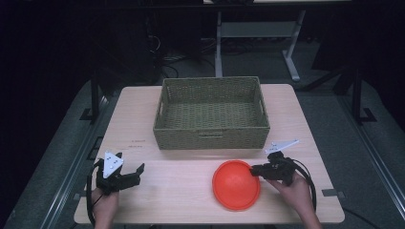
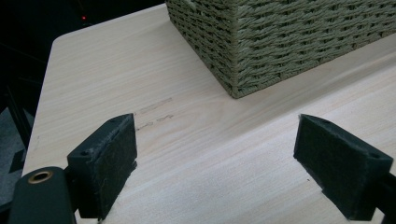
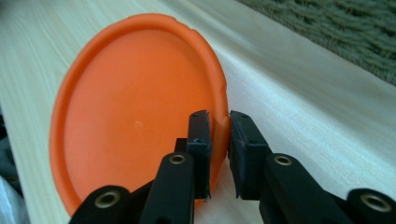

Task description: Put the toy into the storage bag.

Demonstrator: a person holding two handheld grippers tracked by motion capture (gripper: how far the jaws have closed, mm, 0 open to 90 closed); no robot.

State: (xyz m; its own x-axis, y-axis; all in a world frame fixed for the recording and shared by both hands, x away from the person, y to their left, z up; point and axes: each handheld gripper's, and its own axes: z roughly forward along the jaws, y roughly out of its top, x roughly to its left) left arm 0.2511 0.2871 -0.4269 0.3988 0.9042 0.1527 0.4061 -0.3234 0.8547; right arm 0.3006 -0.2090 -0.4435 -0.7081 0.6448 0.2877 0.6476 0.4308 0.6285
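Note:
An orange plate (image 1: 236, 184) (image 3: 135, 112) lies on the wooden table (image 1: 181, 186) in front of a woven green basket (image 1: 211, 113). My right gripper (image 1: 258, 169) (image 3: 219, 140) is shut on the plate's right rim, one pad on each side of the edge. The plate looks tipped up at the gripped side in the right gripper view. My left gripper (image 1: 136, 172) (image 2: 215, 163) stands open near the table's front left, jaws wide apart over bare wood, pointing toward the basket's corner (image 2: 236, 60).
The basket is empty and sits at the table's middle back. Faint pencil marks (image 2: 156, 112) lie on the wood left of it. Dark floor, cables and a desk frame (image 1: 253, 43) lie beyond the table.

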